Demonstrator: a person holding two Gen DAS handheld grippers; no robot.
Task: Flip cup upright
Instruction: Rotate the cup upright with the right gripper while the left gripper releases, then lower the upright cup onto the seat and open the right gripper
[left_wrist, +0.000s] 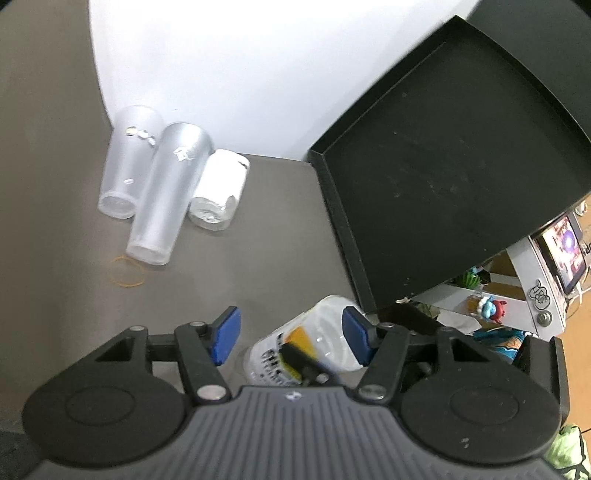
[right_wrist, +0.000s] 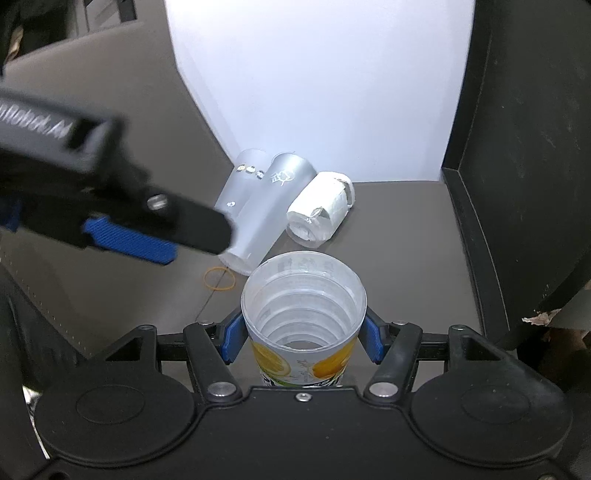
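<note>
A clear plastic cup printed with orange slices (right_wrist: 303, 317) stands mouth-up on the grey tabletop (right_wrist: 399, 258), clamped between the blue pads of the right gripper (right_wrist: 302, 338). The left gripper (left_wrist: 290, 334) hovers just above it, jaws apart and holding nothing. Behind, three frosted tumblers (two tall, one short) (right_wrist: 273, 206) lie on their sides near a yellow rubber band (right_wrist: 220, 278), beside a black tray (left_wrist: 450, 177).
</note>
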